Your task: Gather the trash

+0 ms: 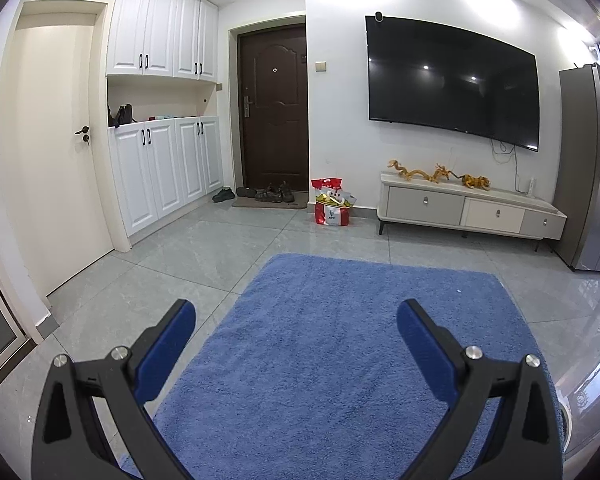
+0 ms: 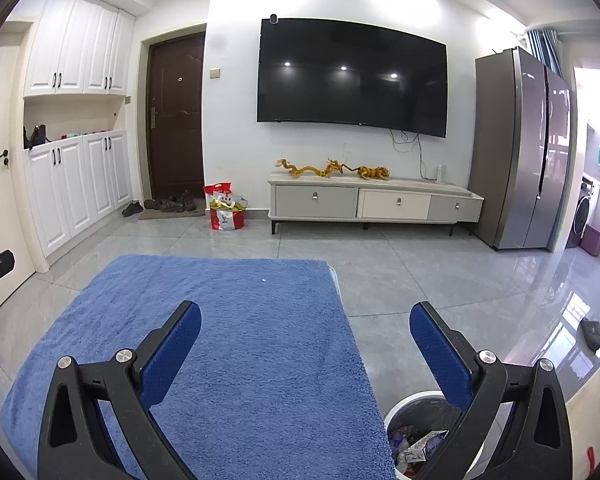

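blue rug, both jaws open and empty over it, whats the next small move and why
Probably ease the right gripper forward toward the small white speck on the blue rug. It looks like the only loose bit there; the trash bin sits beside the rug, under that gripper, already holding rubbish. The left gripper is also open.

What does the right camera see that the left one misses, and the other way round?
Only the right view shows the trash bin with wrappers inside, plus a washing machine. Only the left view shows the whole pale door. Both show the blue rug, television, red bag and an open hand-held gripper.
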Tool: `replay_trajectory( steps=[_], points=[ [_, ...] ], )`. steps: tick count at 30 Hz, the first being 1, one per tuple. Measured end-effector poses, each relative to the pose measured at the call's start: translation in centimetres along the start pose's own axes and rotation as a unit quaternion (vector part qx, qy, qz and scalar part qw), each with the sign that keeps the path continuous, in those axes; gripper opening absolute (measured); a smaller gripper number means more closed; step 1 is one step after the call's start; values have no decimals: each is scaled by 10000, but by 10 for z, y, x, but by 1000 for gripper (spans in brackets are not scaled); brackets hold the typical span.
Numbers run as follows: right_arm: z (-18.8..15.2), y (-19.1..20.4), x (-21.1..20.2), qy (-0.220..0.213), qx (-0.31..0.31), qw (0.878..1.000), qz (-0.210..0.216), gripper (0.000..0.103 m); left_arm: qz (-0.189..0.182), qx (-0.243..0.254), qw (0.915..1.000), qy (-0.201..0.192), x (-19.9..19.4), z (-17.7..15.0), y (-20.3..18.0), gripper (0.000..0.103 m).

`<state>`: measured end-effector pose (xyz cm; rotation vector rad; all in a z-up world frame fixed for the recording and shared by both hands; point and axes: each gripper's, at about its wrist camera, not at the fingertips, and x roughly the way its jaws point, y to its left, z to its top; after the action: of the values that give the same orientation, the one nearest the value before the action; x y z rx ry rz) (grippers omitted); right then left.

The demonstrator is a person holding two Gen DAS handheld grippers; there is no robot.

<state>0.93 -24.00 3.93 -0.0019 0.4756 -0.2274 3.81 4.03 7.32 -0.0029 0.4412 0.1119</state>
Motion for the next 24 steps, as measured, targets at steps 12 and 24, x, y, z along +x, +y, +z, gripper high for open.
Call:
replay_trajectory(
  steps=[12,24],
  points=[
    [-1,-5,4,30,48,10000,53,102,-74,46,9999,102,6,-3,-3,102],
    [-6,-15,3,31,182,9998,-30,102,-113,157,9998,71,2,-5,-10,102]
  ],
)
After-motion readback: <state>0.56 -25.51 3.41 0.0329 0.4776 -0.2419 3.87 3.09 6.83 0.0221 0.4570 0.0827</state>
